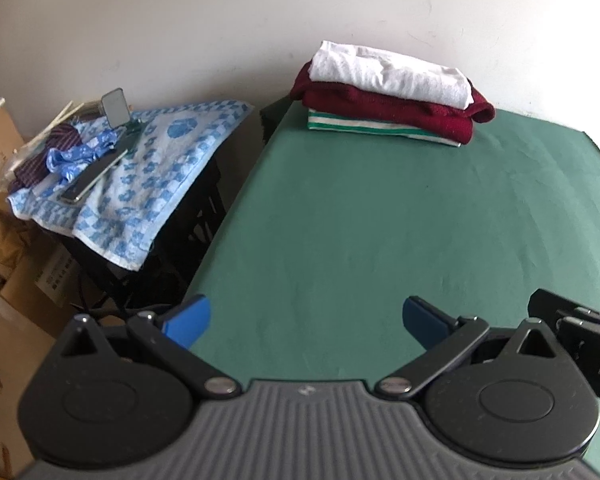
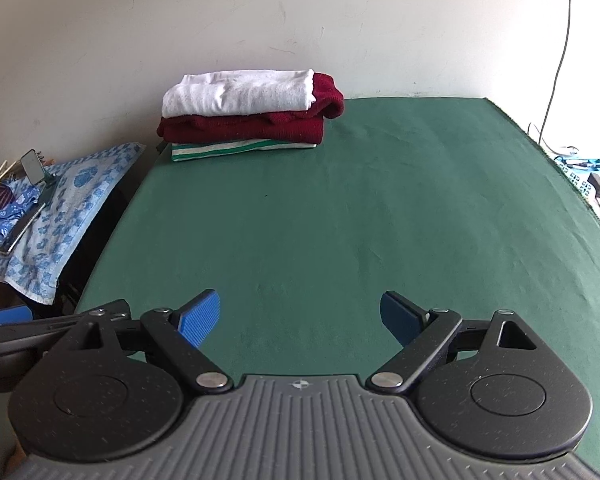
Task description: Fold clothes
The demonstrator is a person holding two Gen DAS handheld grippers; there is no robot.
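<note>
A stack of three folded clothes stands at the far left corner of the green table (image 2: 340, 208): a white garment (image 2: 240, 92) on top, a dark red sweater (image 2: 244, 128) under it, and a green-and-white striped piece (image 2: 236, 149) at the bottom. The left wrist view shows the same white garment (image 1: 388, 74), red sweater (image 1: 392, 110) and striped piece (image 1: 364, 125) on the green table (image 1: 380, 240). My left gripper (image 1: 306, 320) hovers open over the table's near left edge, holding nothing. My right gripper (image 2: 300, 318) is open over the near middle, also holding nothing.
Left of the table, a black crate (image 1: 188, 216) carries a blue-and-white patterned towel (image 1: 140, 172) with a phone (image 1: 92, 178), a small stand (image 1: 114, 108) and blue fabric (image 1: 76, 156). Cardboard boxes (image 1: 4, 240) sit further left. A cable (image 2: 558, 48) hangs on the right wall.
</note>
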